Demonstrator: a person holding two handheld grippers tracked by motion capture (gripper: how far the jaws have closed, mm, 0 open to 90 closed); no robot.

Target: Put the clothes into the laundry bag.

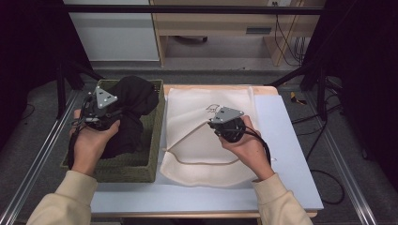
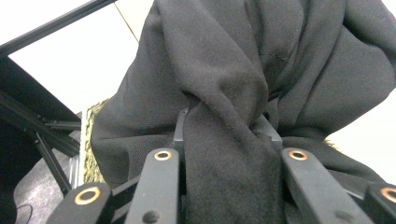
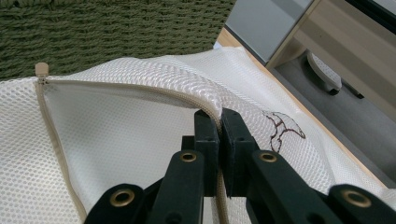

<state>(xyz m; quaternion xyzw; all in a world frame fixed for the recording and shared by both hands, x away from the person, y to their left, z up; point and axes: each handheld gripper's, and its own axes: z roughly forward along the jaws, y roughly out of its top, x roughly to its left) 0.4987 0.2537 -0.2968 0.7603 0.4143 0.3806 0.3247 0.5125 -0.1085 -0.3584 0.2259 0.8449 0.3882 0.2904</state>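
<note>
my left gripper (image 1: 109,111) is over the green woven basket (image 1: 155,140) at the left side of the table (image 1: 286,154), and it holds a black garment (image 1: 136,101). in the left gripper view a thick fold of the black garment (image 2: 233,154) runs down between my 2 jaws, which are closed on it from both sides, and the rest of the cloth bunches up above them. a bit of the basket (image 2: 91,149) edge shows at the left behind the cloth. from the high view most of the garment sits inside the basket, piled up higher than the rim.

my right gripper (image 1: 220,123) is just beside the basket, over a white mesh bag (image 1: 206,145) that lies flat on the table. in the right gripper view my right gripper (image 3: 219,119) has its 2 jaws pressed almost together on the upper edge of the mesh bag (image 3: 116,140), right at the beige zipper (image 3: 51,135) line, and this edge is raised from the lower layer so the bag mouth is open. the zipper pull (image 3: 41,69) sits at the far end of the opening (near the basket wall (image 3: 116,32)). a small brown drawing (image 3: 285,126) is printed on the bag, to the right of my jaws.

both my hands, the left hand (image 1: 91,140) and the right hand (image 1: 248,147), come from cream sleeves (image 1: 70,201) at the bottom of the high view.
</note>
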